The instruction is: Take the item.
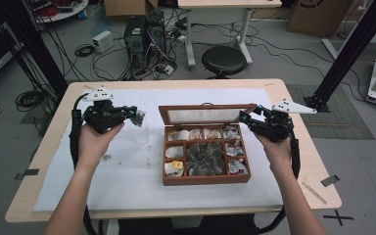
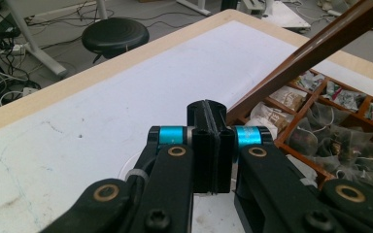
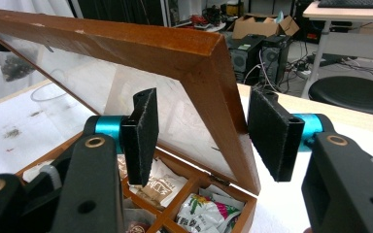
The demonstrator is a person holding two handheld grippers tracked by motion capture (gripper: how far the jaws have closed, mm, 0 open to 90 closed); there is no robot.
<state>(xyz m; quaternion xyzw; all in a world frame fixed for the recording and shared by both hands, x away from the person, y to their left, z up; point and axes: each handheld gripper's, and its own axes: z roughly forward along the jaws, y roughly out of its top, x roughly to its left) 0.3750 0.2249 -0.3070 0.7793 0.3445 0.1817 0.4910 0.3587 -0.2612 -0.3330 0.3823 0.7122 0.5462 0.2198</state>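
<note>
On the white sheet covering the pale wooden table (image 1: pixel 301 161) sits the brown wooden compartment box (image 1: pixel 205 179) of tea packets — their print too small to read. The right gripper (image 3: pixel 201 136) gapes wide astride the glass lid's frame (image 3: pixel 223 111); the left gripper (image 2: pixel 208 145) is pressed closed, empty. Cables, a black stool (image 1: pixel 223 59) beyond.

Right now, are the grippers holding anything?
Left gripper pinches a tea bag by its top. Right gripper, jaws open, straddles the lid corner, not gripping.

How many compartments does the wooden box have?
9 in the wooden box: four along the back row, two down each side, and one large compartment in the middle. None seems hidden.
</note>
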